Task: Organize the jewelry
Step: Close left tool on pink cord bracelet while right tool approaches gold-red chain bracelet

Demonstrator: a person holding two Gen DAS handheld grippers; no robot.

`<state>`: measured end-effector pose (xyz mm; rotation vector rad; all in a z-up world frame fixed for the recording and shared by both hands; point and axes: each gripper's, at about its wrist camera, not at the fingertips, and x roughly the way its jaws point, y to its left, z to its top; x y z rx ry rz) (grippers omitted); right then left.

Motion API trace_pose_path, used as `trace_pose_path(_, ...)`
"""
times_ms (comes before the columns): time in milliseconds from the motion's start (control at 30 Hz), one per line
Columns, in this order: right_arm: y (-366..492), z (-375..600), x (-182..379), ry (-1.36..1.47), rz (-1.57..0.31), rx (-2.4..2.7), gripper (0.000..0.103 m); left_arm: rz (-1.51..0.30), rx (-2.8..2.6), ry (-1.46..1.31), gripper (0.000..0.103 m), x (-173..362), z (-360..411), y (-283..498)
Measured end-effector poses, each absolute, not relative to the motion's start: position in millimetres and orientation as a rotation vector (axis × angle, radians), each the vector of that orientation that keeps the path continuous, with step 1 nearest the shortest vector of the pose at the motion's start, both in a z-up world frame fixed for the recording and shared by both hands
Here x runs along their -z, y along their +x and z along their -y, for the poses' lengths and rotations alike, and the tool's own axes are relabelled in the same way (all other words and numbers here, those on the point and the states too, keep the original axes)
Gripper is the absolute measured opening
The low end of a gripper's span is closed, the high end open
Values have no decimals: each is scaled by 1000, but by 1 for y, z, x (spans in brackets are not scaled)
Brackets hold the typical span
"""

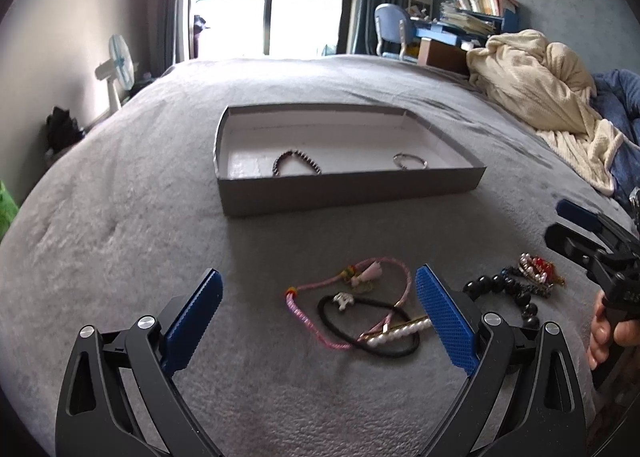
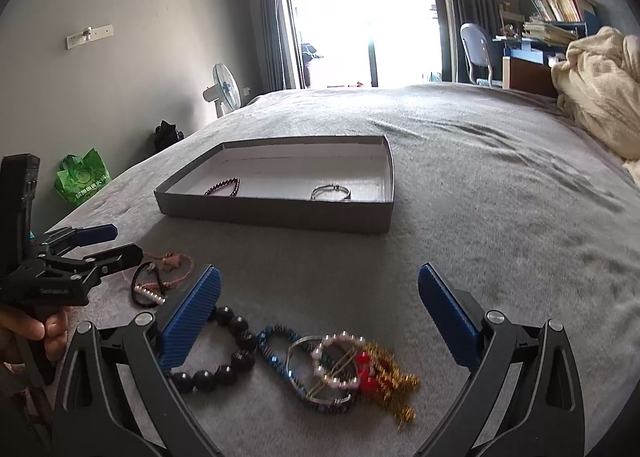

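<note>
A shallow grey box [image 1: 348,193] [image 2: 280,213] lies on the grey bed, holding a dark beaded bracelet [image 1: 296,161] [image 2: 224,186] and a silver bangle [image 1: 410,160] [image 2: 331,192]. My left gripper [image 1: 320,309] [image 2: 110,241] is open just above a pink cord bracelet [image 1: 316,289], a black hair tie [image 1: 368,321] and a pearl clip [image 1: 396,331]. My right gripper [image 2: 320,309] [image 1: 560,223] is open over a second pile: black bead bracelet [image 2: 228,353], blue bead bracelet [image 2: 276,341], pearl ring piece [image 2: 340,357] and red-gold ornament [image 2: 388,381].
A cream blanket [image 1: 536,85] [image 2: 600,93] is heaped at the bed's right side. A fan [image 2: 224,91] and a green bag [image 2: 82,177] stand by the left wall. A person's hand [image 2: 36,329] grips the left tool's handle.
</note>
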<state>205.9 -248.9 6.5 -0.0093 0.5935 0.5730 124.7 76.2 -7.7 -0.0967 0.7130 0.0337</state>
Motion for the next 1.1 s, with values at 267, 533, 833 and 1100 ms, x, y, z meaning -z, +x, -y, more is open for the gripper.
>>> trace_pose_path(267, 207, 261, -3, 49, -616, -546, 97, -766, -73, -238, 94, 18, -104, 128)
trace_pose_path(533, 207, 263, 4, 50, -681, -515, 94, -798, -14, -226, 61, 24, -99, 128)
trace_pose_path(833, 205, 267, 16, 70, -772, -509, 86, -792, 69, -206, 12, 26, -88, 126)
trace_pose_path(1100, 210, 288, 21, 174, -806, -488, 80, -743, 32, -276, 6, 22, -104, 118)
